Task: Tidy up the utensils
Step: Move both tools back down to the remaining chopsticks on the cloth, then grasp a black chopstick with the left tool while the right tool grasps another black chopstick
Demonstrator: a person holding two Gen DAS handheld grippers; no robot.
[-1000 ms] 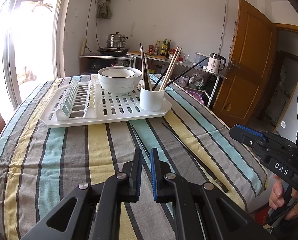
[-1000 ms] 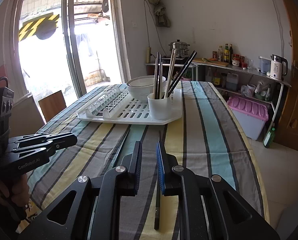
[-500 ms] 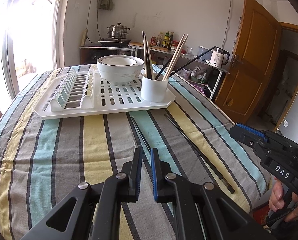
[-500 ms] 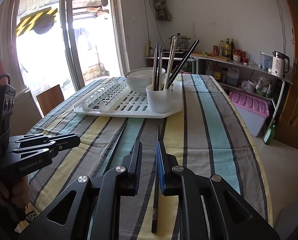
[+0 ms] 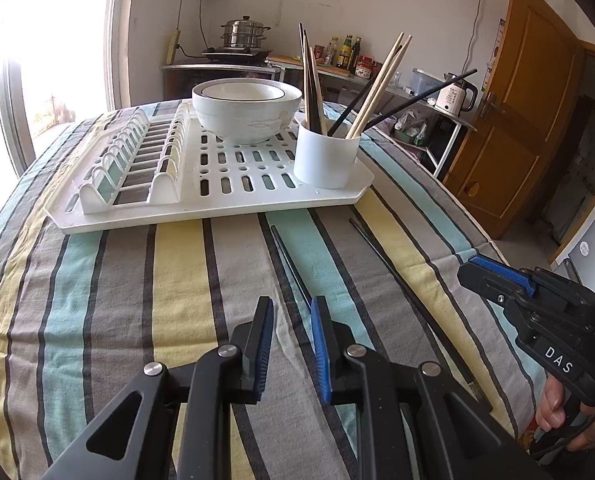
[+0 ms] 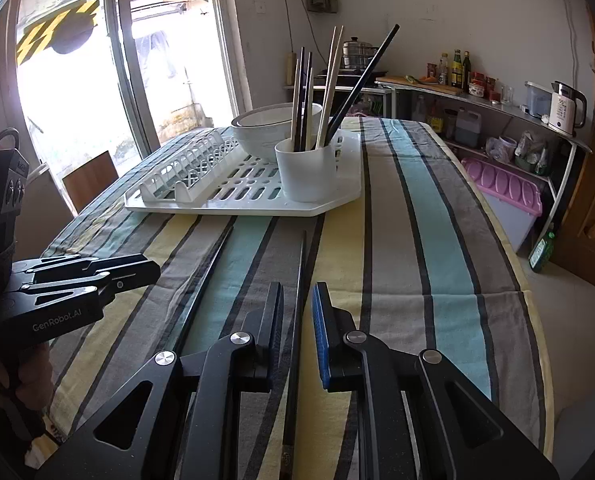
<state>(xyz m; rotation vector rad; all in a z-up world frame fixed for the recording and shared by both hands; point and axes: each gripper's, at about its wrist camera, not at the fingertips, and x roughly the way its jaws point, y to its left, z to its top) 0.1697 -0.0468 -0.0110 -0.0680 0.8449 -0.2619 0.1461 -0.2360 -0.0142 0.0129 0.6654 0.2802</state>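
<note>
White cup [image 5: 326,160] holds chopsticks [image 5: 377,88]; left gripper [image 5: 292,320] and right gripper [image 6: 297,304] both released.

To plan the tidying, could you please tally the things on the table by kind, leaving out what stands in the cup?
Loose chopsticks: 2
Bowls: 2, nested
Cup: 1
Rack: 1
Total: 6
</note>
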